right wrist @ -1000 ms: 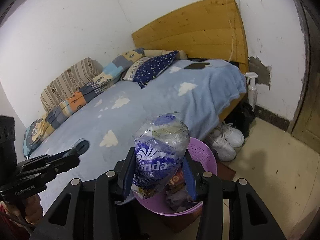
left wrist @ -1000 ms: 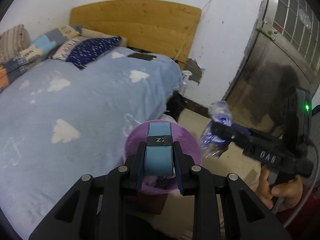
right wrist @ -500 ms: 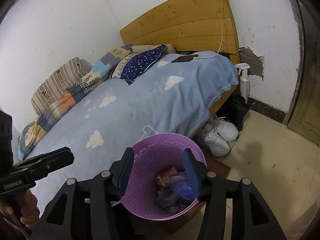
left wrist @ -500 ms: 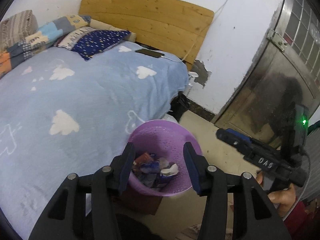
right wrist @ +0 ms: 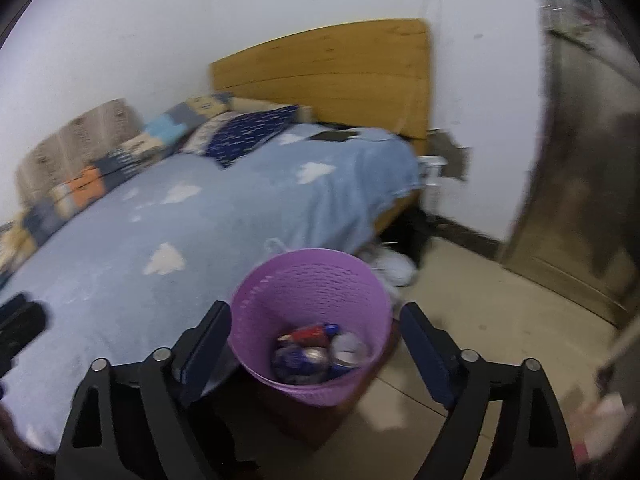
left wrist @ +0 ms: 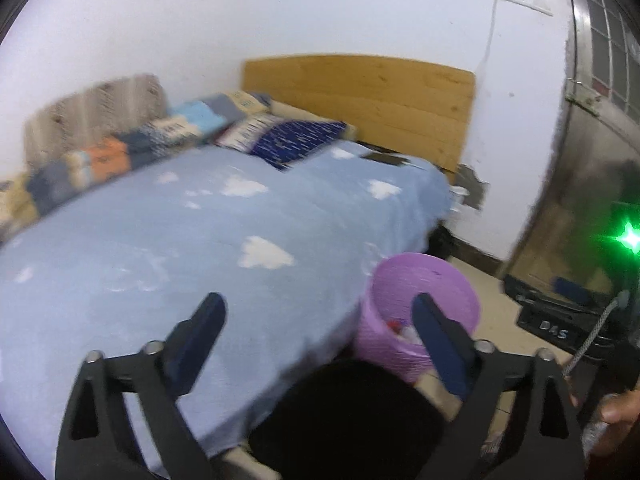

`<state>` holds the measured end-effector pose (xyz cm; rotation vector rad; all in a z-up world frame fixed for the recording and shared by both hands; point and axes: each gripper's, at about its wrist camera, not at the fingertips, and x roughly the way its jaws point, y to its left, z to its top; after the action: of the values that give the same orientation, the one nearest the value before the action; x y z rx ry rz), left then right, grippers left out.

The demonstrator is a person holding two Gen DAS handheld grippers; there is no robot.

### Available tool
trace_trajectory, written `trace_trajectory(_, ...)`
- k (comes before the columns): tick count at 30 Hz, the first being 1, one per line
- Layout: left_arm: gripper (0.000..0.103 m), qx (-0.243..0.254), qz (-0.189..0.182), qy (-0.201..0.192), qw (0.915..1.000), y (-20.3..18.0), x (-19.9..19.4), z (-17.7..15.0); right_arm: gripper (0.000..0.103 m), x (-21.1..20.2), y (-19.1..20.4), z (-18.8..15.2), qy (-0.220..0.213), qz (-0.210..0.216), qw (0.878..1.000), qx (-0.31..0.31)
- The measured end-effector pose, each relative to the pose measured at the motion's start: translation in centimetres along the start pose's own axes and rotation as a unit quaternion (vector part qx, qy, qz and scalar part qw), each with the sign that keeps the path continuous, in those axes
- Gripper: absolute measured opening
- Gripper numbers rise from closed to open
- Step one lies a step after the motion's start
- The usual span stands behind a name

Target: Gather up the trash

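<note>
My right hand-held gripper (right wrist: 316, 344) is opening, empty, with the trash (right wrist: 320, 354) in the purple basket (right wrist: 312, 280) just beyond. My left hand-held gripper (left wrist: 320, 332) is opening empty too, left of that basket.

Motion blur smears the trash (right wrist: 316, 354) in the purple basket (right wrist: 312, 276); individual pieces cannot be told apart.

Both wrist views down over bed (left wrist: 168, 240) (shared purple bin (right wrist: 316, 280))

A purple perforated trash basket (right wrist: 312, 320) stands upright on the floor beside the bed, holding crumpled wrappers and cans (right wrist: 320, 354).
</note>
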<state>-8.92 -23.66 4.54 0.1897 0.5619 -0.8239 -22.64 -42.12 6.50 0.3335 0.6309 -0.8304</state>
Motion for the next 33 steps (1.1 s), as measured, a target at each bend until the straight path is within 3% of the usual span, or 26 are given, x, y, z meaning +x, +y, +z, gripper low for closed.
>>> trace_trajectory(2,0.098,-0.003,0.011,-0.005,0.9999,0.5,-1.0,-0.7,0.098,-1.2,0.5,-0.8,-0.010,-0.035,0.999,0.007)
trace_trajectory(7,0.101,0.005,0.039,-0.002,0.9992,1.1,-2.1,-2.2,0.098,-3.4,1.5,-2.5,-0.023,-0.053,0.998,0.007)
trace_trajectory(24,0.103,-0.006,0.050,0.028,0.9984,1.6,-2.2,-2.6,0.098,-4.9,2.5,-3.7,-0.020,-0.066,0.998,-0.008)
trace_trajectory(33,0.103,0.024,0.076,0.007,0.9968,0.9,-2.8,-2.7,0.098,-5.1,2.6,-3.8,-0.018,-0.066,0.998,-0.008)
